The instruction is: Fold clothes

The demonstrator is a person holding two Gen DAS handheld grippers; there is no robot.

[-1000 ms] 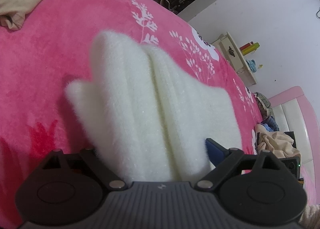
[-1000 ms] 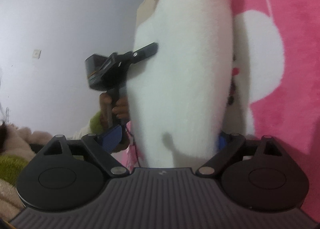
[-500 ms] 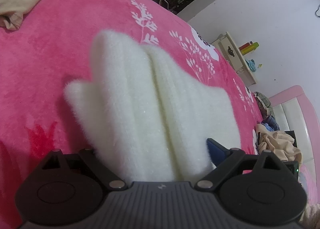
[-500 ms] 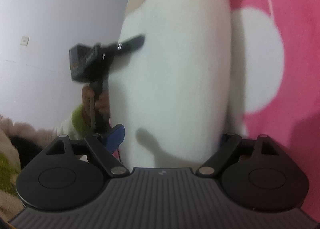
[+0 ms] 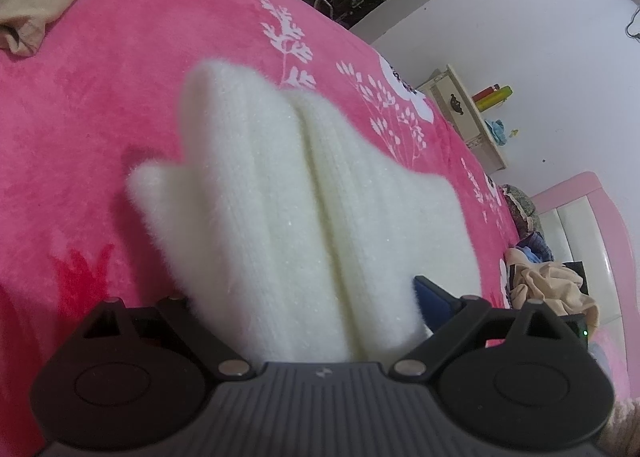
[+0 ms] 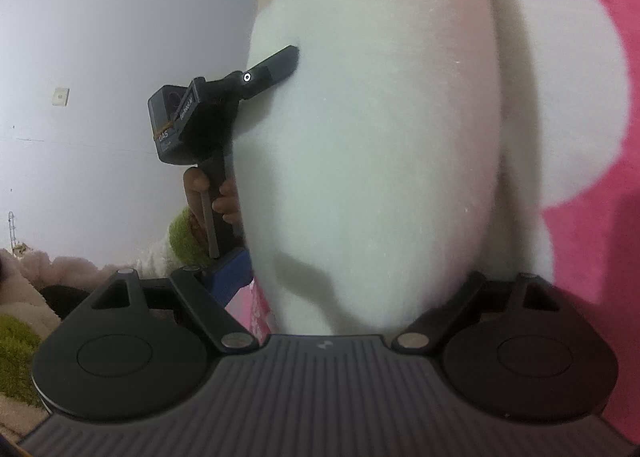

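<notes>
Fuzzy white knit garment (image 5: 304,213) (ribbed, with a central fold ridge) held above the plush pink floral bed (image 5: 120,69). Left gripper (image 5: 304,309) and right gripper (image 6: 360,285) each have fingers clamped on its soft edge.

Flat, soft indoor light, source unclear, no glare. Heavy fisheye bend, dark vignette at corners. White fuzzy garment (image 5: 304,209) near the lens is soft; right wrist view is dimmer, hazier, possibly motion-blurred. Faint shadows on pink blanket (image 5: 100,97).
</notes>
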